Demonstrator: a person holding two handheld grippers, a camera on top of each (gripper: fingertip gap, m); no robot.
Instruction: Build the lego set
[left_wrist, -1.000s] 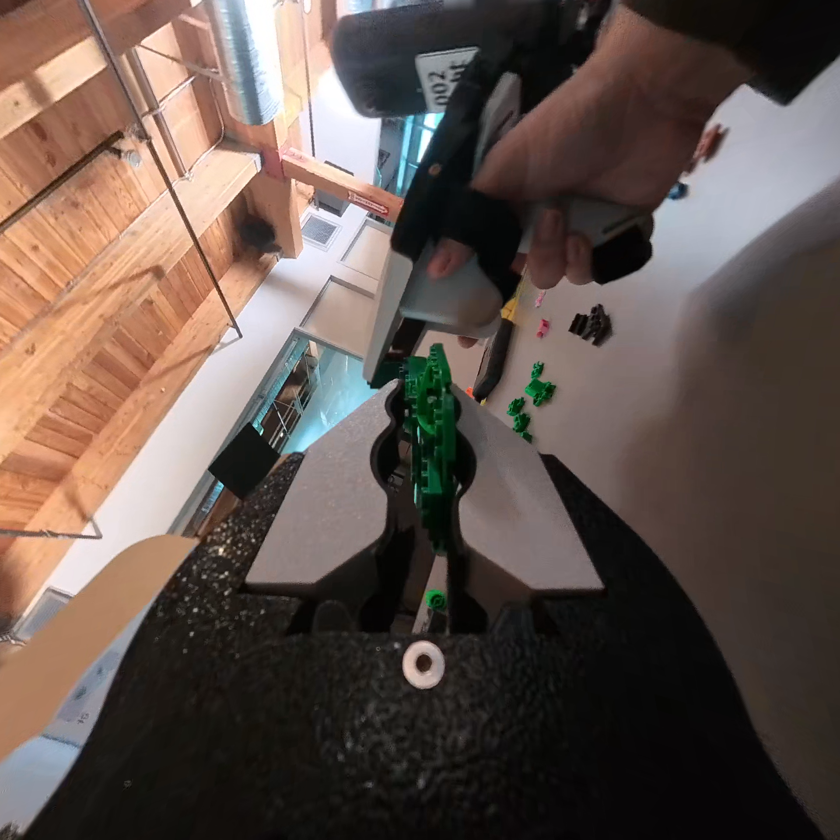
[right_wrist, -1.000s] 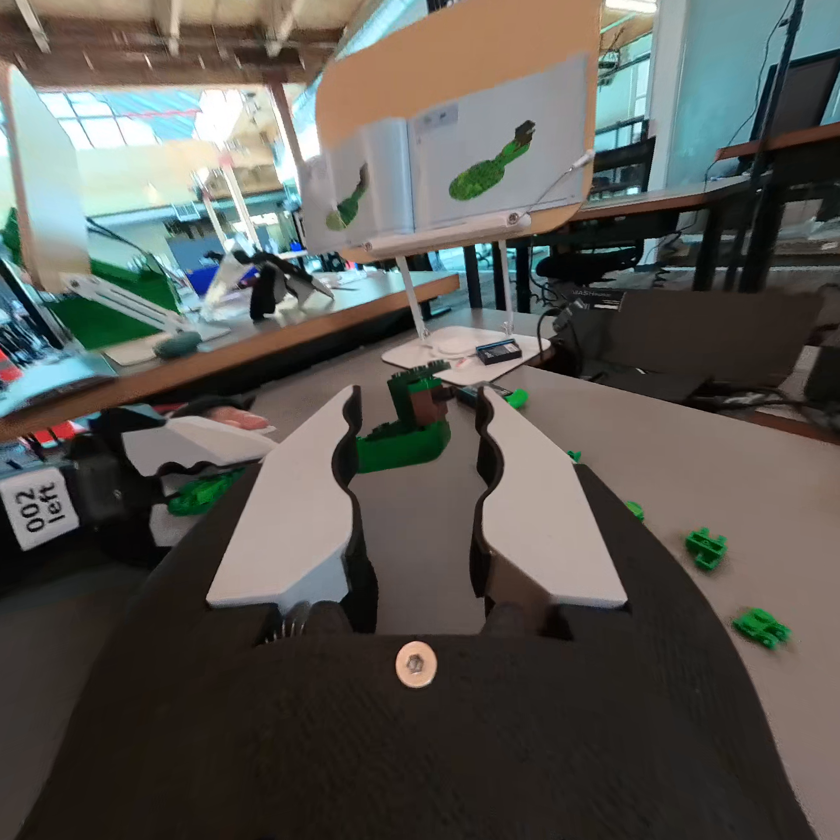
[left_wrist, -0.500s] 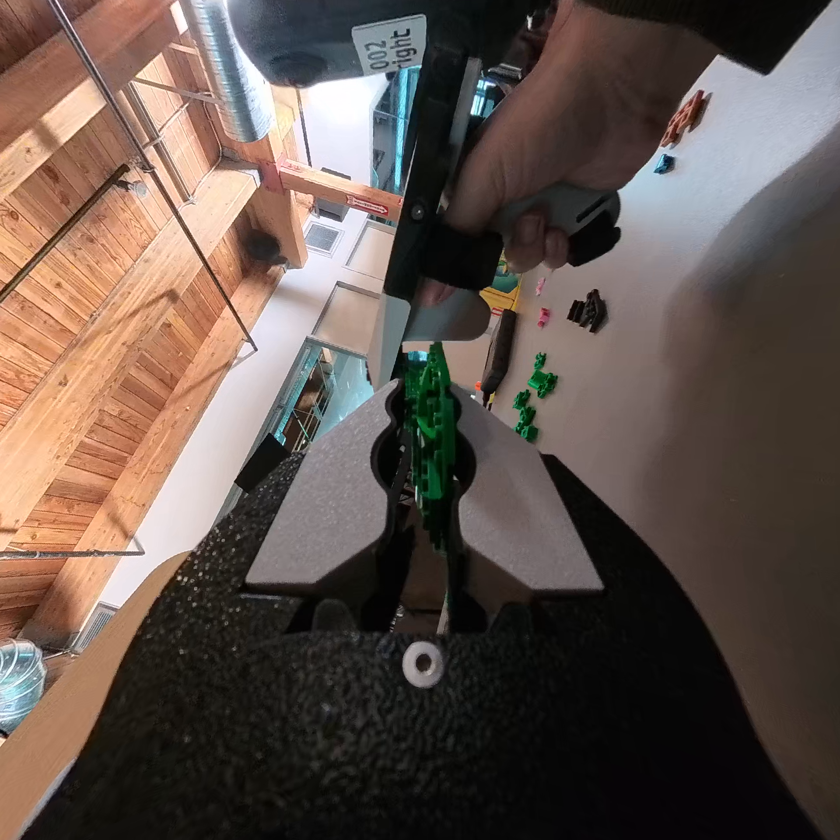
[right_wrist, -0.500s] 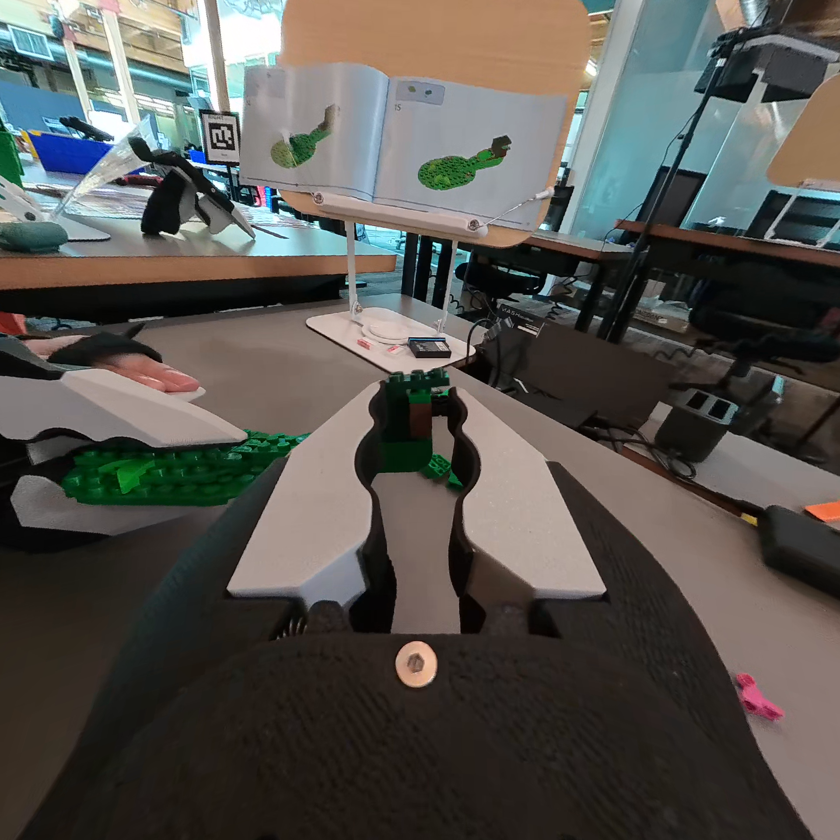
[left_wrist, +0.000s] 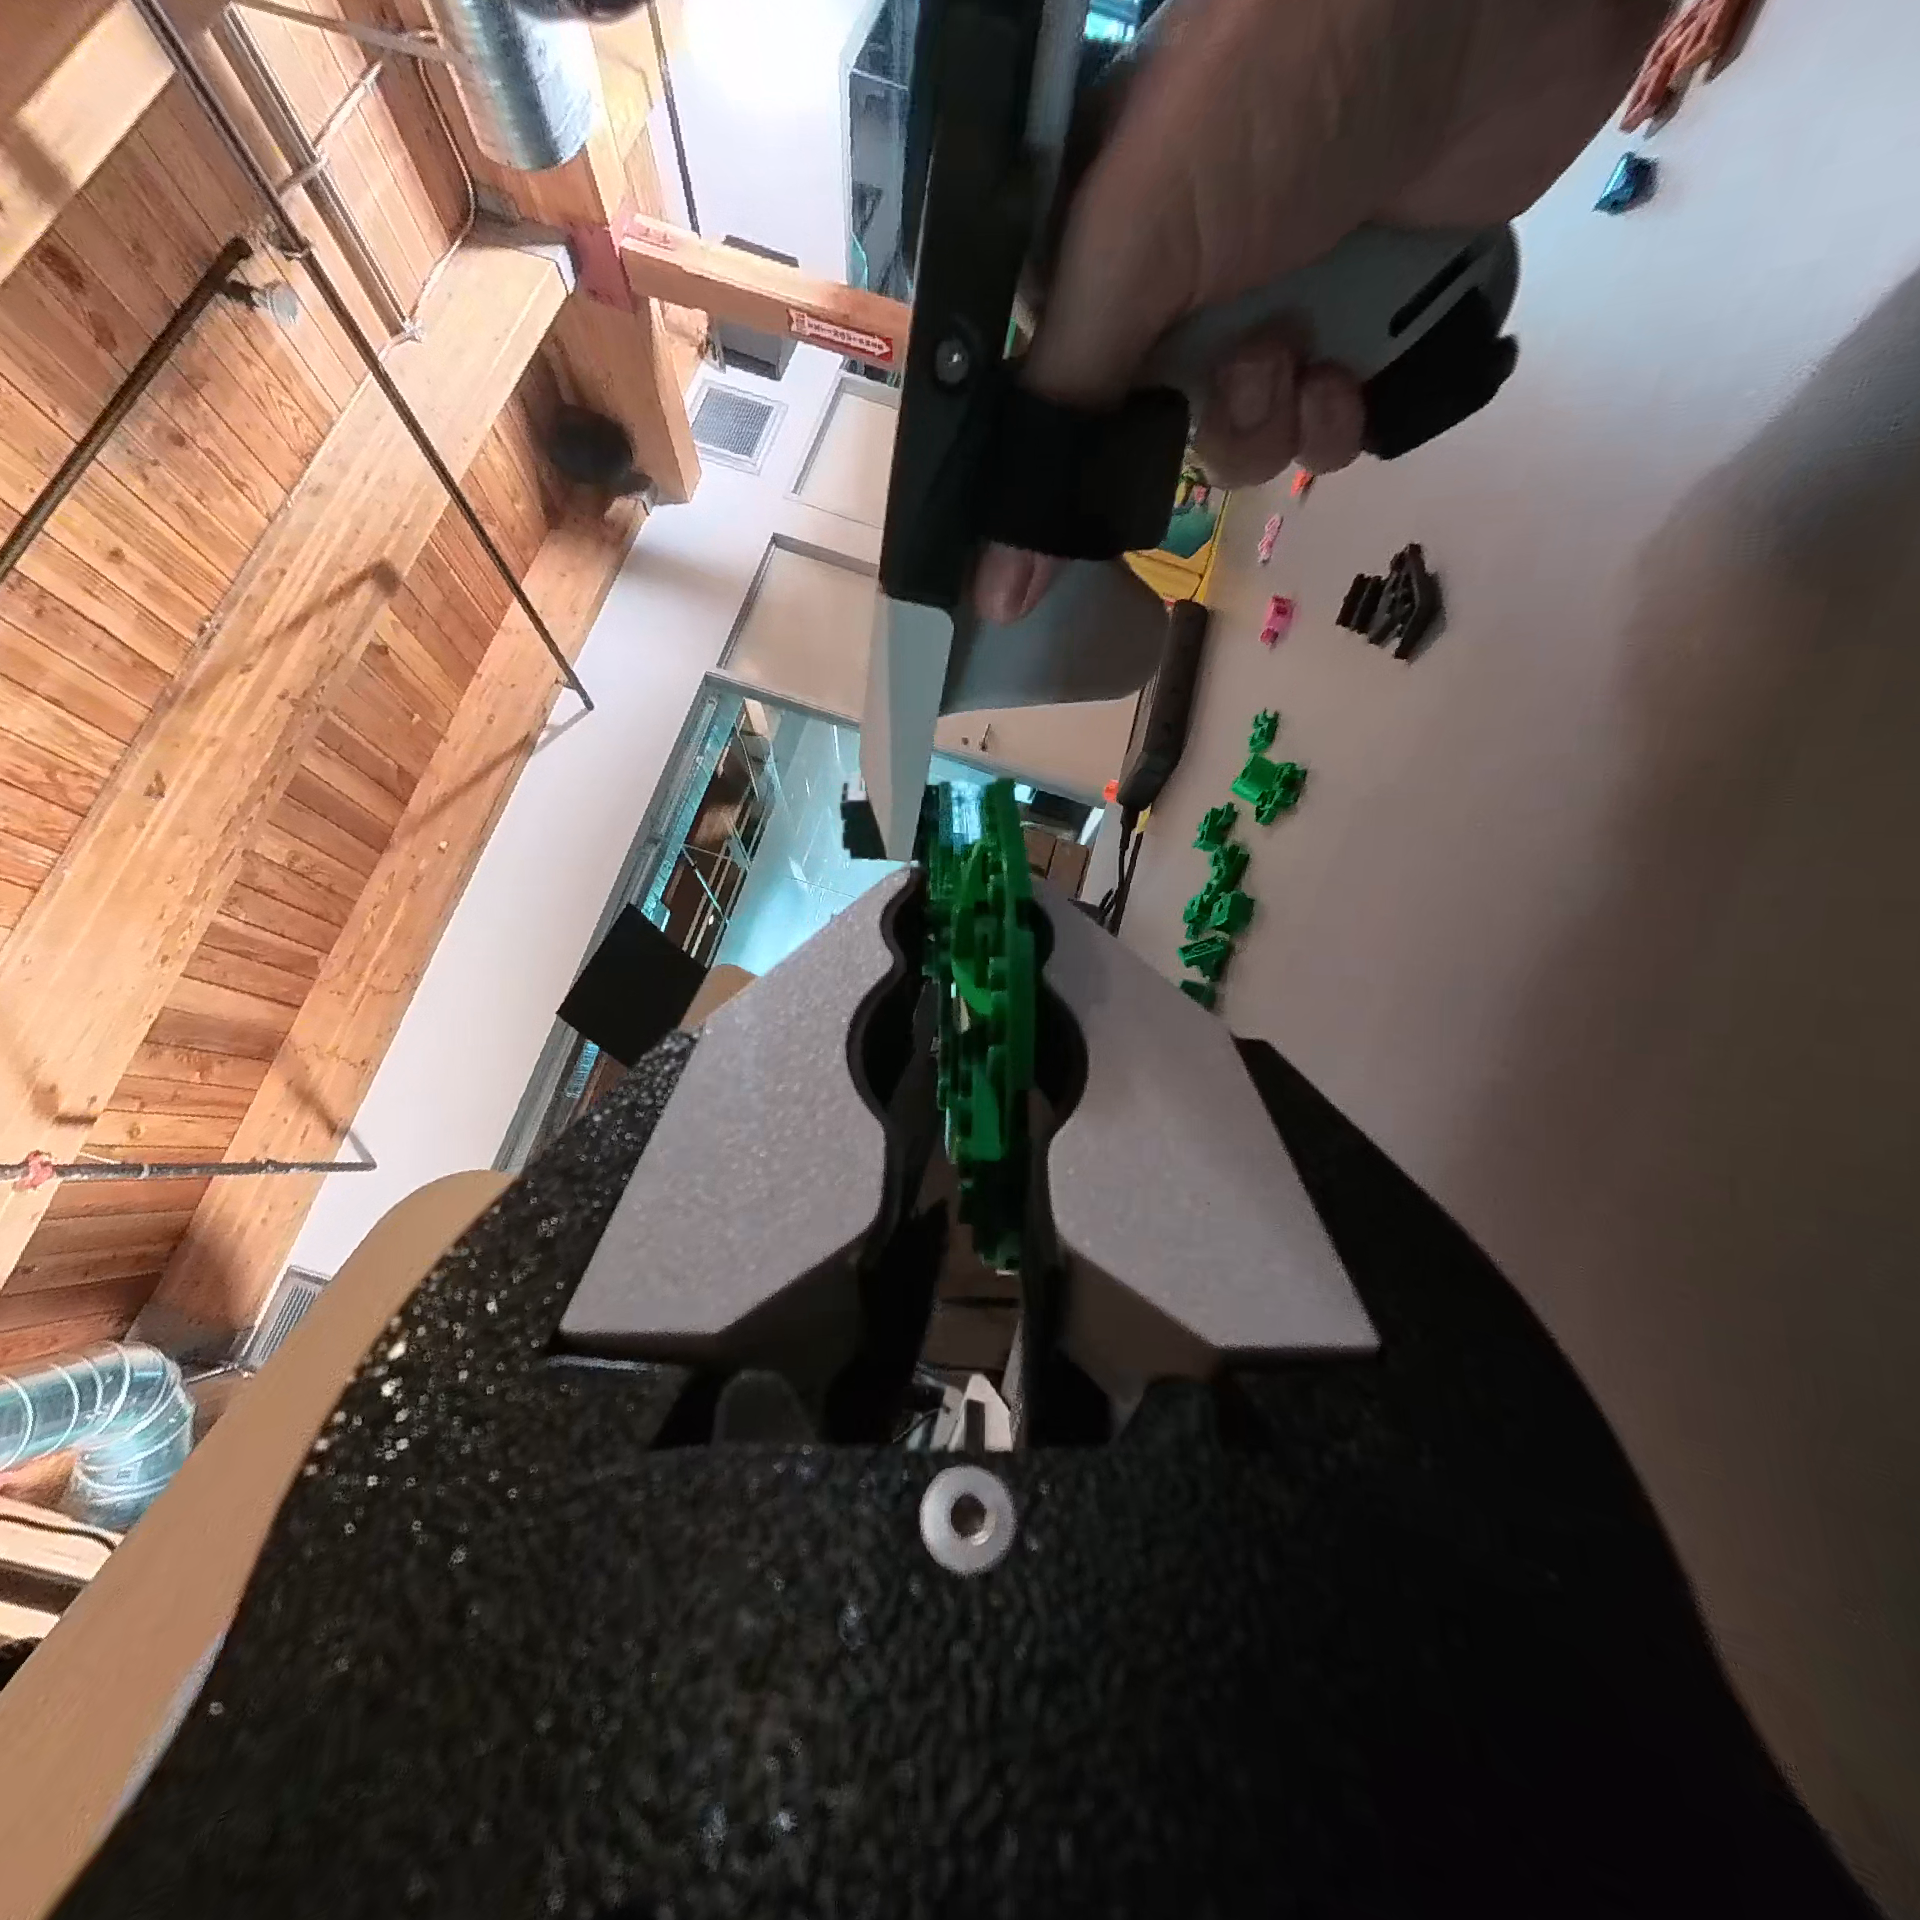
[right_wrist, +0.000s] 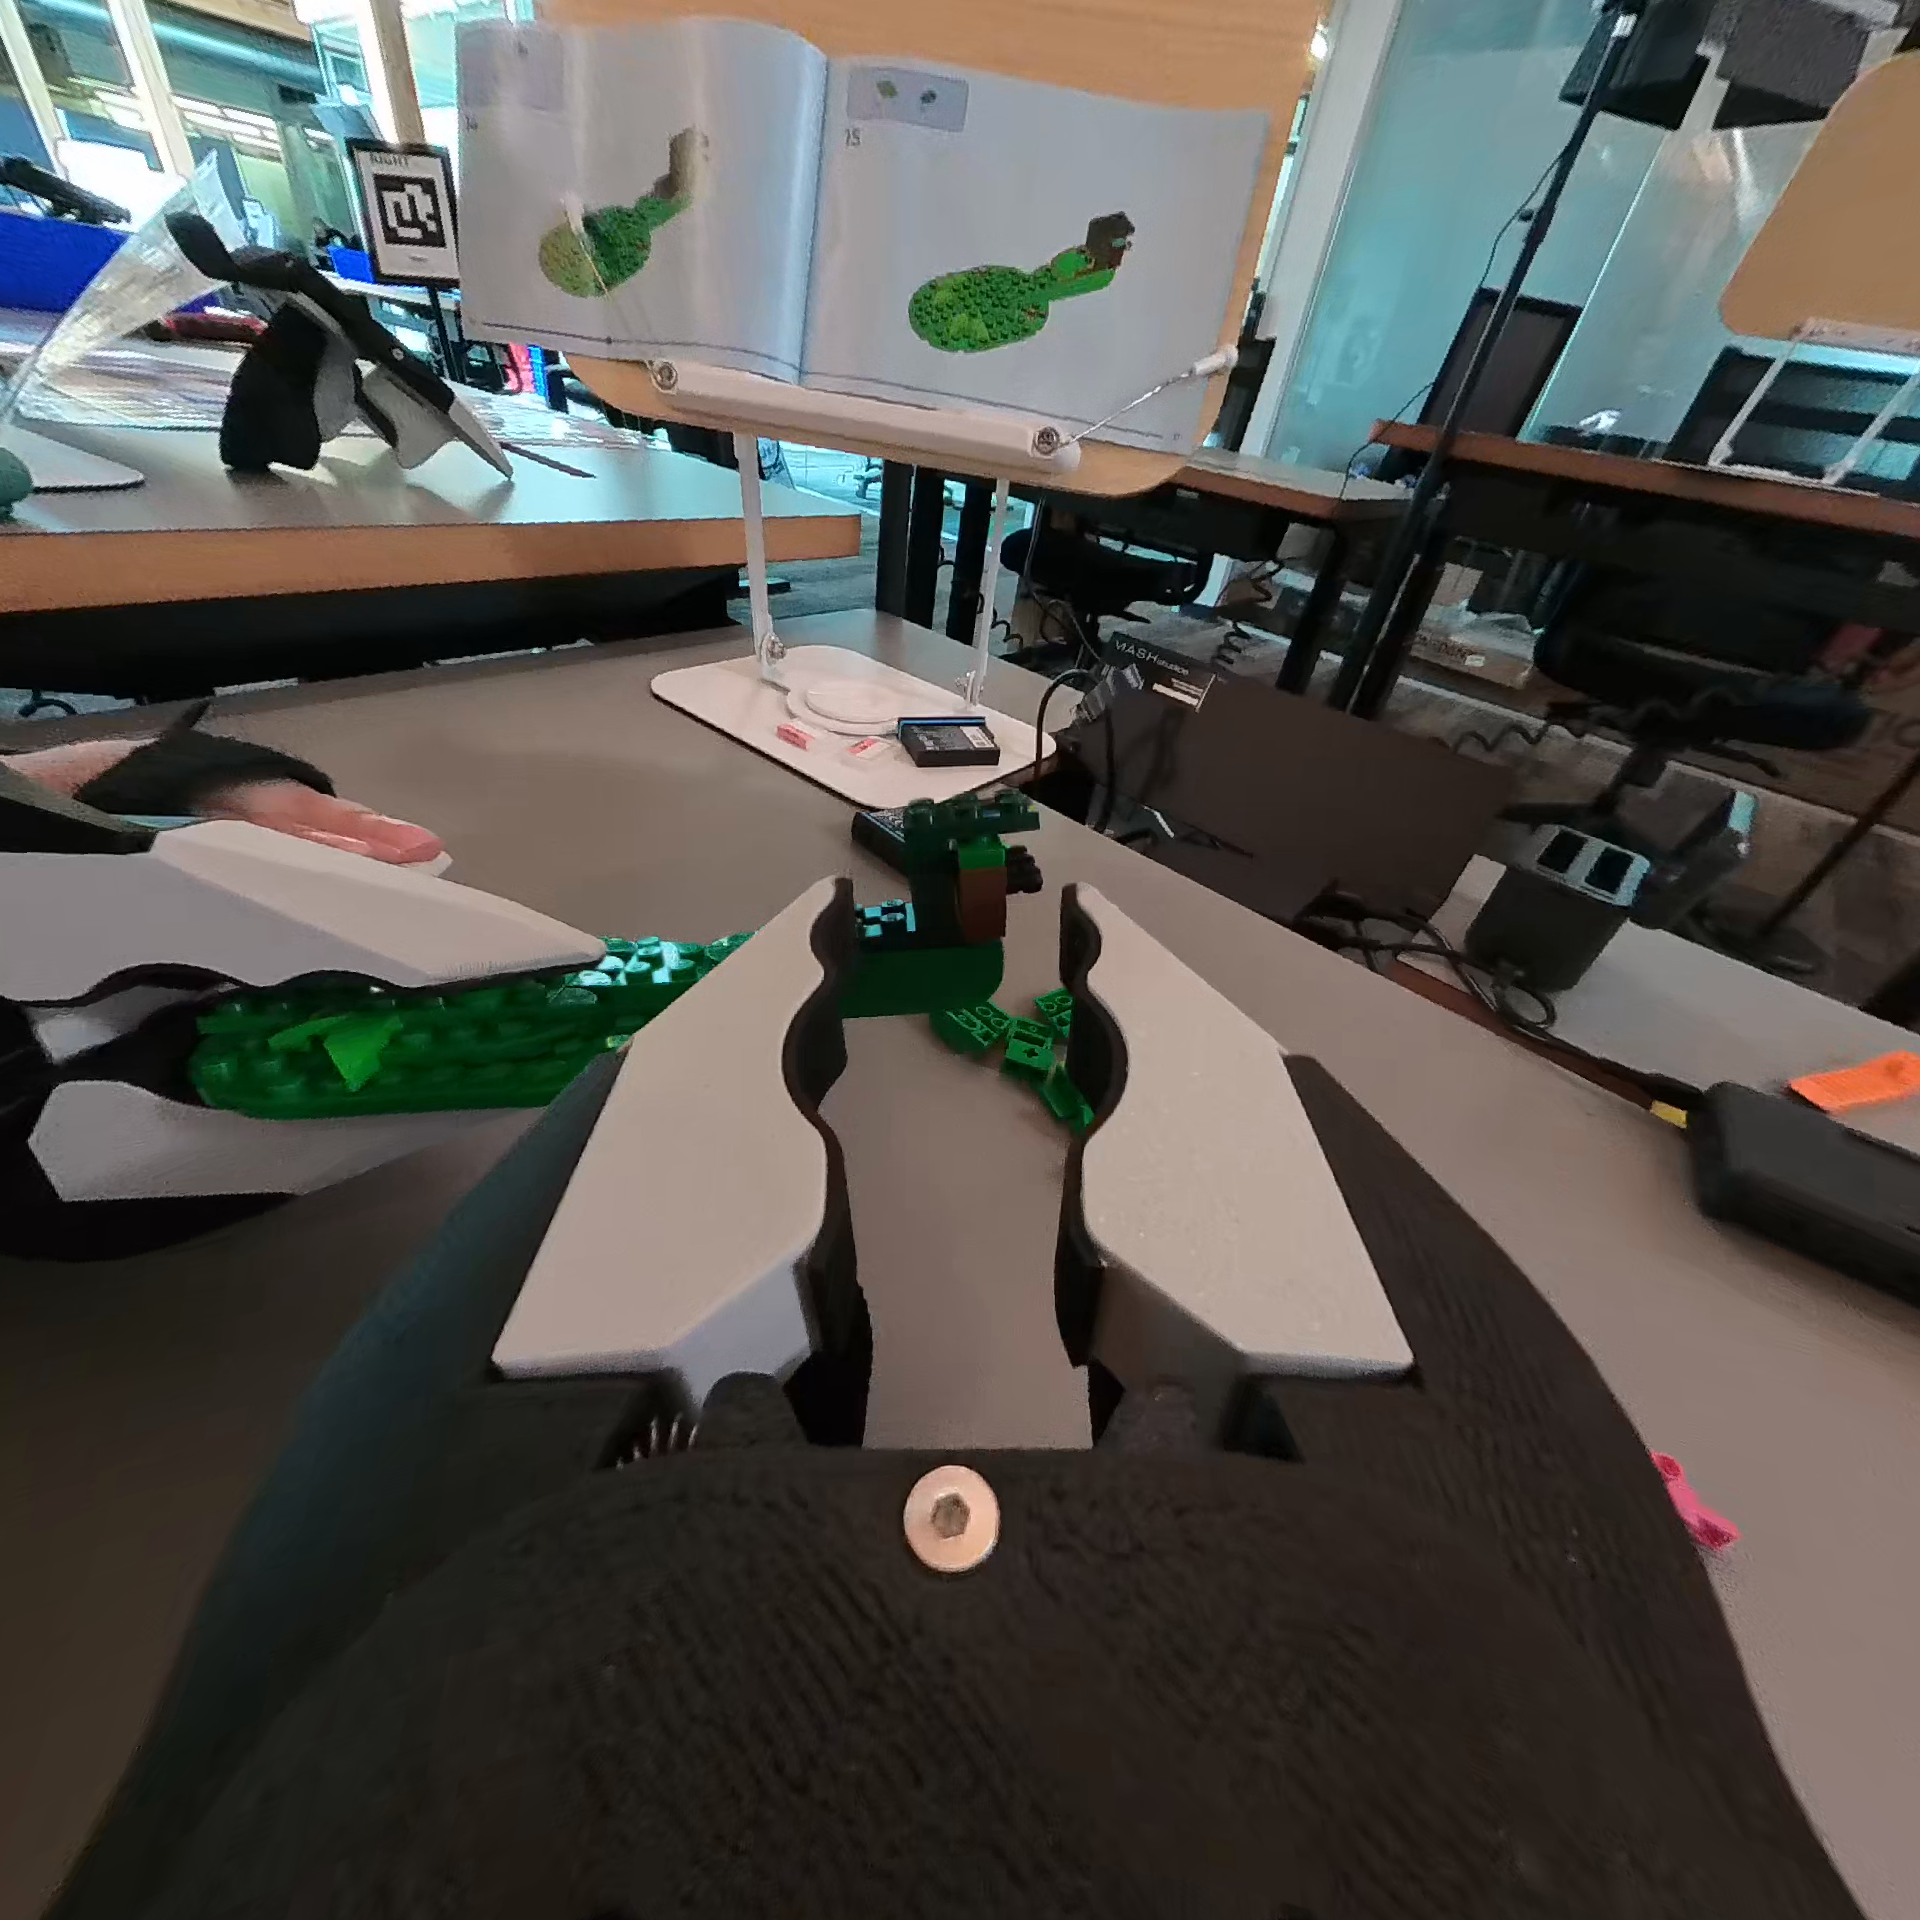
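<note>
My left gripper (left_wrist: 977, 935) is shut on a flat green lego plate (left_wrist: 987, 1039), seen edge-on between its fingers. In the right wrist view this gripper (right_wrist: 312, 997) comes in from the left with the plate (right_wrist: 436, 1049) low over the table. The plate's narrow end carries a dark green and brown stack (right_wrist: 966, 883). My right gripper (right_wrist: 951, 914) is open and empty, with the stack just beyond its fingertips. One of its fingers (left_wrist: 904, 717) shows in the left wrist view, its tip just above the plate's edge.
Loose green pieces (right_wrist: 1029, 1039) lie on the grey table (right_wrist: 623, 769) by the stack, and also show in the left wrist view (left_wrist: 1226, 894). Black pieces (left_wrist: 1392, 603) and pink pieces (left_wrist: 1276, 618) lie farther off. An instruction booklet (right_wrist: 831, 239) stands behind. A black box (right_wrist: 1808, 1174) sits right.
My right gripper has moved in toward the plate and the stack, and its jaws stand a little wider than half a second ago. My left gripper keeps its hold on the plate.
</note>
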